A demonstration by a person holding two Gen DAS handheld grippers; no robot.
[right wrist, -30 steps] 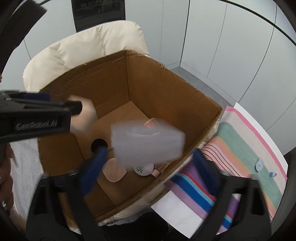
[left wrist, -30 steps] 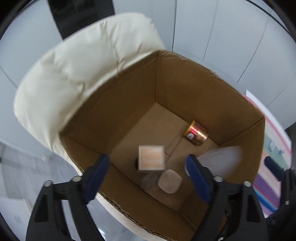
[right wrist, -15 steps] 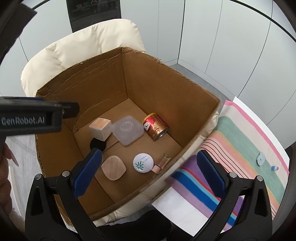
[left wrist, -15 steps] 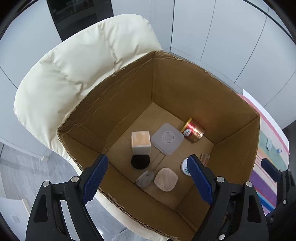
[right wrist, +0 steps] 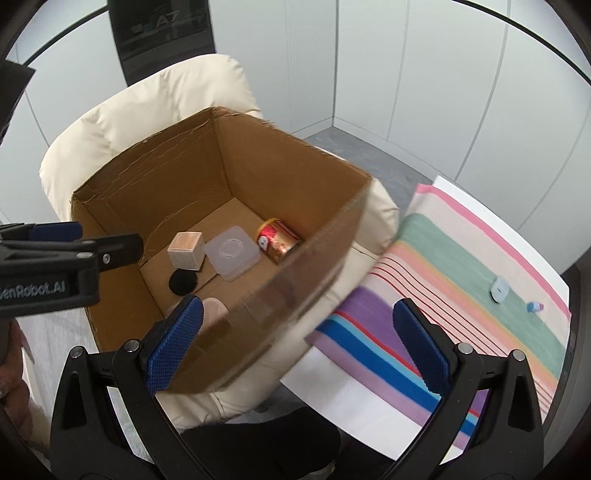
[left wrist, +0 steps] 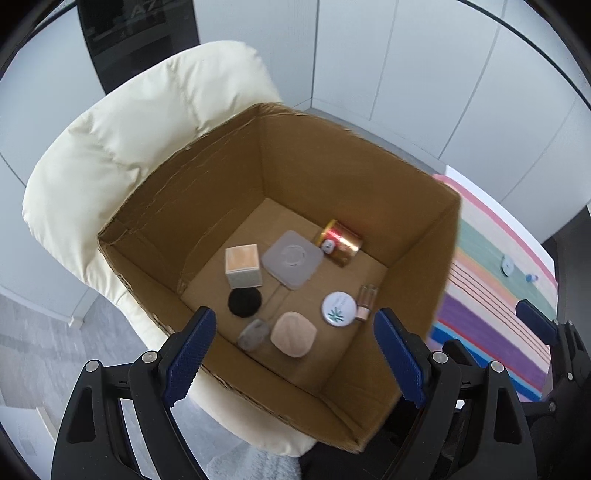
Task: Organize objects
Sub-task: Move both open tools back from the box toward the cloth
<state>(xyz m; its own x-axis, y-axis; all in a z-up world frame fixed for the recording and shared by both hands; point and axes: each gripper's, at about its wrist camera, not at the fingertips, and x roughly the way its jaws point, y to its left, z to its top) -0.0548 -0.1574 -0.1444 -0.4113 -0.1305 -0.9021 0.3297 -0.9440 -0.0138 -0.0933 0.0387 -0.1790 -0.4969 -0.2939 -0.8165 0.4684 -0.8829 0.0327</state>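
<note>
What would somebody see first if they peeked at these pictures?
Probably the big cardboard box sitting on a puffy cream chair, with small things scattered on its floor, such as a shiny red and gold can lying on its side near the far corner. Next, the bright striped cloth to the right of the box, with two tiny things on it. Both tools, left and right, are open and empty.

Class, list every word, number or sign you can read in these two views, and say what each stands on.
"enRobot.AI", first letter cut off: on the left gripper.
"A7": on the dark wall panel; its smaller print is unreadable.
Green leaf sign: on the round white tin; its wording is too small.
Red can: label blurred.
</note>
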